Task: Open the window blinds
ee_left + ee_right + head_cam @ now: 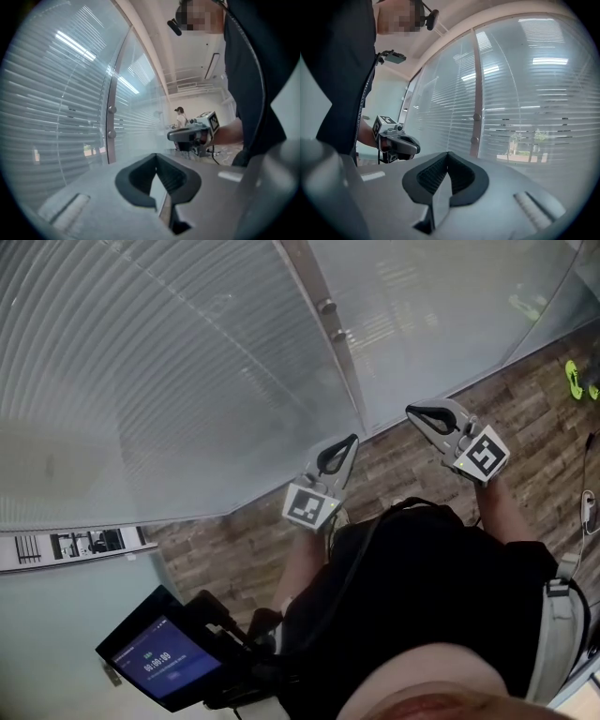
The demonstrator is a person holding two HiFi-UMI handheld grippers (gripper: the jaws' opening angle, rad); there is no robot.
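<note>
left gripper (156,158): jaws together, nothing between them. right gripper (447,155): jaws together, nothing between them. window blinds (169,381): ahead of both jaws, apart from them, not touched.

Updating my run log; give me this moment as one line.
left gripper: shut, empty | right gripper: shut, empty | blinds: down, untouched

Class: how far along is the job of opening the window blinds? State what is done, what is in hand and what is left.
Done: nothing that shows. The blinds hang fully down, with the slats mostly closed. In hand: nothing. The left gripper and right gripper are both shut and empty, held in front of the window without touching it. Left: the whole job. No cord or wand shows.
</note>
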